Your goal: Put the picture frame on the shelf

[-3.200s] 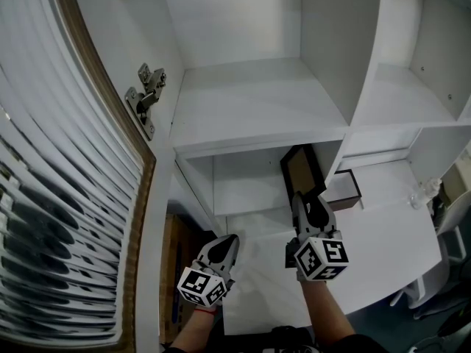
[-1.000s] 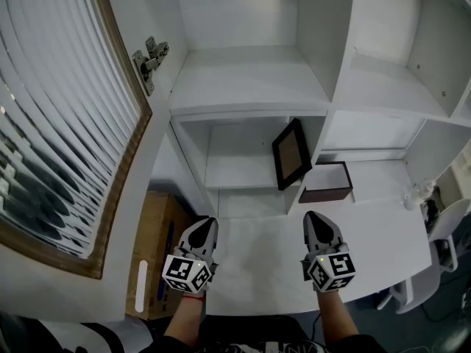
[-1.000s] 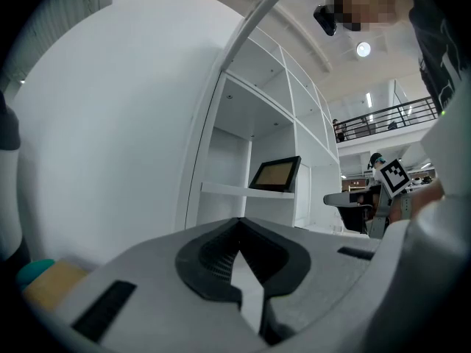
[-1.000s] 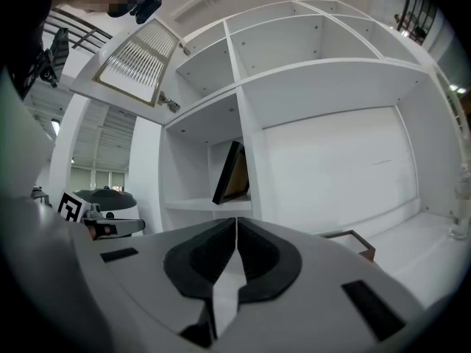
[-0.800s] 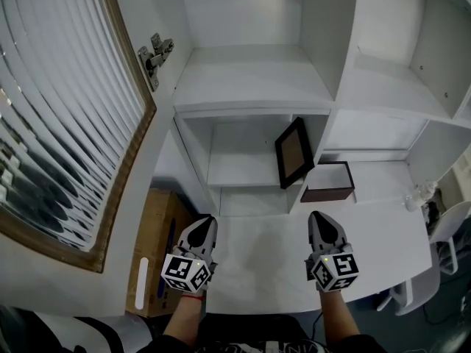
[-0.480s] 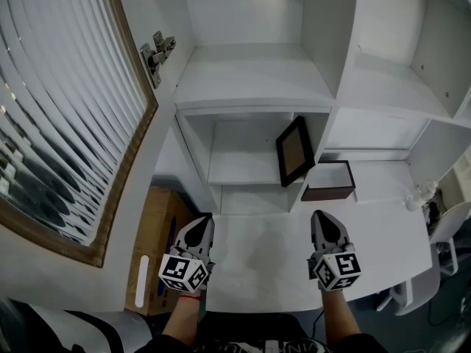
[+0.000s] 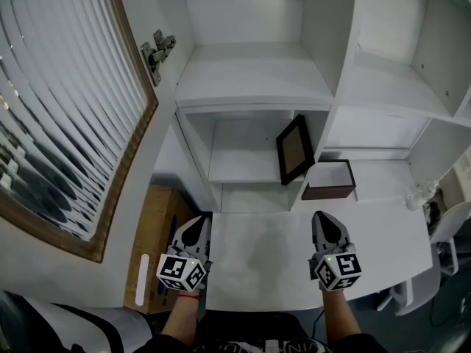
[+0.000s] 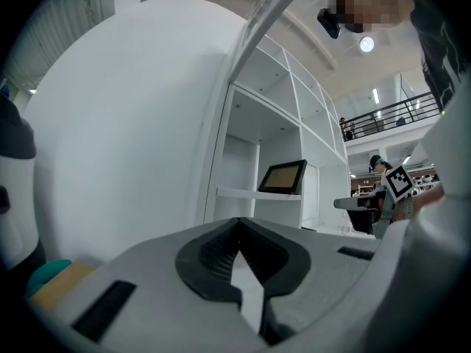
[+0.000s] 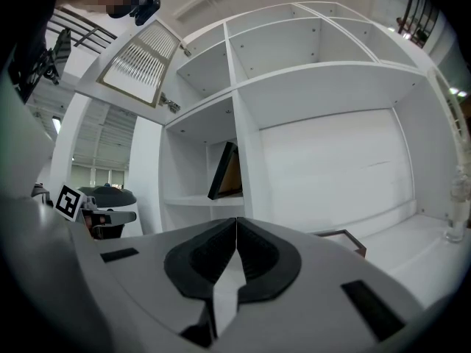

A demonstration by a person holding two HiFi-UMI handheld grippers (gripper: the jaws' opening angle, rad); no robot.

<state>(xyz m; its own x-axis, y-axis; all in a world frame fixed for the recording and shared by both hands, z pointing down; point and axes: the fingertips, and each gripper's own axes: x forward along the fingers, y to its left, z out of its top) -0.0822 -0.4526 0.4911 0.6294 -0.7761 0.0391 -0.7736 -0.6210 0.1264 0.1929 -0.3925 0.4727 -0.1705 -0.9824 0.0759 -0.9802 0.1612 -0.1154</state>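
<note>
A black picture frame (image 7: 295,149) with a brown inside stands leaning against the right wall of the lower shelf compartment (image 7: 246,173). The same frame (image 8: 282,176) shows in the left gripper view, and its edge (image 9: 225,171) in the right gripper view. Both grippers hover over the white desk (image 7: 257,259), well short of the shelf. My left gripper (image 7: 193,228) is shut and empty. My right gripper (image 7: 324,221) is shut too, nothing between its jaws.
A dark brown box (image 7: 330,182) sits on the desk right of the frame's compartment. A louvred cabinet door (image 7: 66,116) hangs open at the left. A cardboard box (image 7: 151,248) stands on the floor at left. A small clear bottle (image 7: 416,195) is at the desk's right.
The frame was between the right gripper's jaws near the shelf earlier; it now stands alone on the shelf. Both grippers have drawn back towards me over the desk.
</note>
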